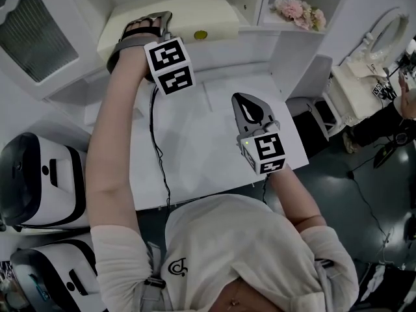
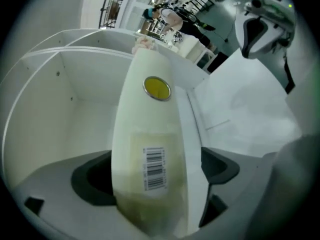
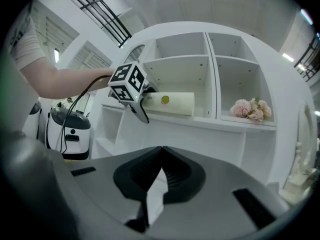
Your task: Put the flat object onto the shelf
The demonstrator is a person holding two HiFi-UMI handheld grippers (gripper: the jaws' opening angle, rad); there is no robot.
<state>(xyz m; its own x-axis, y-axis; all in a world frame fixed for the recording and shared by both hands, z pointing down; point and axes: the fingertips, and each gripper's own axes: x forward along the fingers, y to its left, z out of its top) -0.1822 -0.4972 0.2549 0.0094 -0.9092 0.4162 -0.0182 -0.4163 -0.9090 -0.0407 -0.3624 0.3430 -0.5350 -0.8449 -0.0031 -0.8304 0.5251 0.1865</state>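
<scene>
The flat object (image 1: 175, 17) is a cream slab with a round yellow sticker and a barcode label. It lies on the white shelf (image 1: 224, 46), in the left compartment. My left gripper (image 1: 148, 26) reaches in at the slab's near end. In the left gripper view the flat object (image 2: 150, 149) runs between the jaws, and both dark pads (image 2: 90, 184) stand clear of its sides, so the gripper is open. My right gripper (image 1: 250, 107) hovers over the white table (image 1: 195, 148), shut and empty. In the right gripper view the flat object (image 3: 172, 103) rests level on the shelf (image 3: 200, 122).
Pink flowers (image 1: 300, 12) sit in the compartment right of the slab. Two white and black machines (image 1: 39, 181) stand on the floor to my left. A white vanity with an oval mirror (image 1: 383, 34) and a person (image 1: 390, 119) are at the far right.
</scene>
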